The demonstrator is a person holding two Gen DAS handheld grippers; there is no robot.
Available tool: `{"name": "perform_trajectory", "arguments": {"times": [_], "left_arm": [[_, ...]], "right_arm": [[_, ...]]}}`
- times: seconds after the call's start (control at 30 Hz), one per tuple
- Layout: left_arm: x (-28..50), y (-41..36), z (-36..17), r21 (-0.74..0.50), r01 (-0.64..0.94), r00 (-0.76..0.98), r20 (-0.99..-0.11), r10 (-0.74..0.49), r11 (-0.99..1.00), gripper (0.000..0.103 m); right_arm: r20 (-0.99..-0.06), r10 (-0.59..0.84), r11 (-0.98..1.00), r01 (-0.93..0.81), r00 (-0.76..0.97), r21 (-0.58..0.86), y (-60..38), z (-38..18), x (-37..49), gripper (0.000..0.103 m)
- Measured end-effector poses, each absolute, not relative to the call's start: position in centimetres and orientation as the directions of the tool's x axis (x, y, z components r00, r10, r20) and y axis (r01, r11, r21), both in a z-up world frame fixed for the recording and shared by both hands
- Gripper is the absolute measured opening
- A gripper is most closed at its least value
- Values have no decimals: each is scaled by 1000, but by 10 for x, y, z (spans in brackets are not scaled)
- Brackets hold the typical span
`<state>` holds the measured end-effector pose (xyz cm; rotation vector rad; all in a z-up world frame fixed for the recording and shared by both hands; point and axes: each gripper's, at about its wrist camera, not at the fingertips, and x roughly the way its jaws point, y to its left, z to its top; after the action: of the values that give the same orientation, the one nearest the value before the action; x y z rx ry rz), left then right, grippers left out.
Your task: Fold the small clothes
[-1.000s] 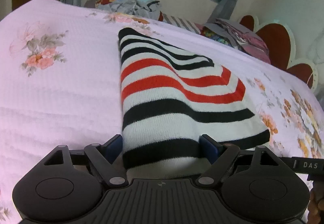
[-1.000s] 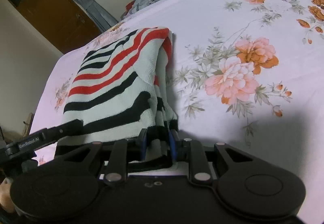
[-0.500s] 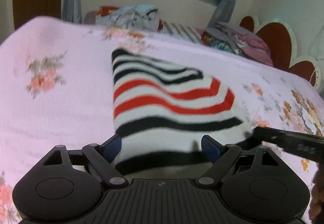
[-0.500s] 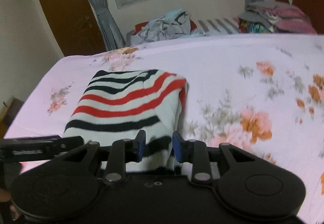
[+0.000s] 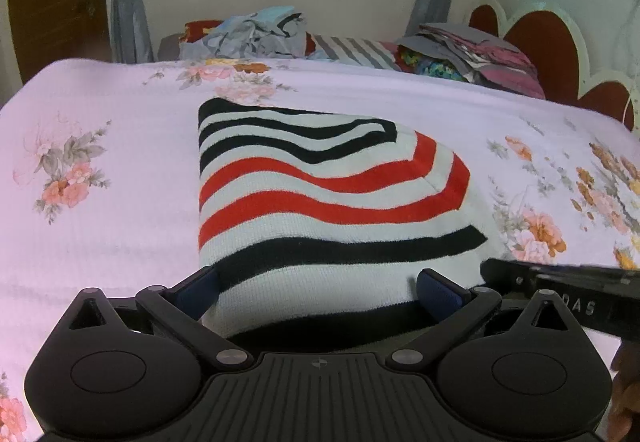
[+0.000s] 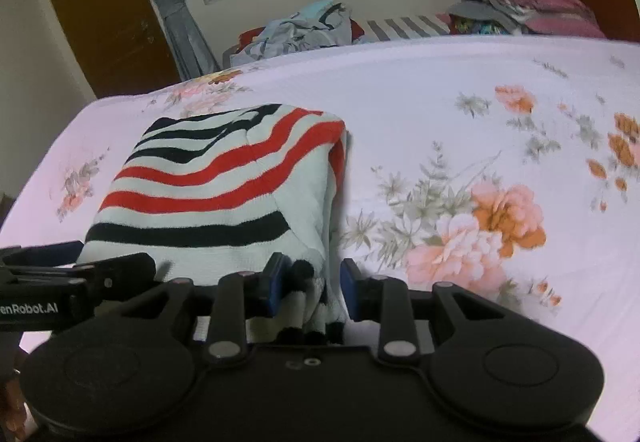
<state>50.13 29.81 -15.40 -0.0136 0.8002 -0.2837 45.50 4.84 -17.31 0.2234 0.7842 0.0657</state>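
Observation:
A folded knit garment (image 5: 320,202) with black, red and white stripes lies on the pink floral bedspread (image 5: 100,202). It also shows in the right wrist view (image 6: 224,194). My left gripper (image 5: 318,288) is wide open, its fingers straddling the garment's near edge. My right gripper (image 6: 310,284) is partly open around the garment's near right corner, with the cloth loose between its blue pads. The other gripper's body (image 6: 60,282) shows at the left of the right wrist view.
A heap of unfolded clothes (image 5: 256,30) lies at the bed's far edge. A stack of folded clothes (image 5: 472,58) lies by the red scalloped headboard (image 5: 540,42). A window, grey curtains and a brown door stand behind.
My right gripper has opened and let go of the garment's corner. Both grippers have tilted up and drawn back a little. The garment stays lying on the bed.

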Motion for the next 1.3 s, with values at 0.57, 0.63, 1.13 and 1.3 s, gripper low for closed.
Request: {"name": "perform_trajectory", "arguments": {"times": [0.57, 0.63, 1.13, 1.3], "left_arm": [[488, 291, -148, 4, 69, 640, -767, -42, 998, 103], [484, 290, -144, 20, 47, 641, -767, -15, 999, 103], [369, 291, -80, 20, 9, 674, -739, 9, 1000, 103], [307, 292, -59, 71, -39, 720, -690, 78, 997, 103]], "right_arm": [[-700, 150, 976, 8, 698, 218, 52, -179, 458, 35], [-703, 113, 985, 16, 702, 174, 53, -177, 457, 49], [-669, 241, 968, -127, 703, 215, 23, -117, 343, 77], [-664, 297, 954, -191, 686, 229, 12, -96, 287, 88]]}}
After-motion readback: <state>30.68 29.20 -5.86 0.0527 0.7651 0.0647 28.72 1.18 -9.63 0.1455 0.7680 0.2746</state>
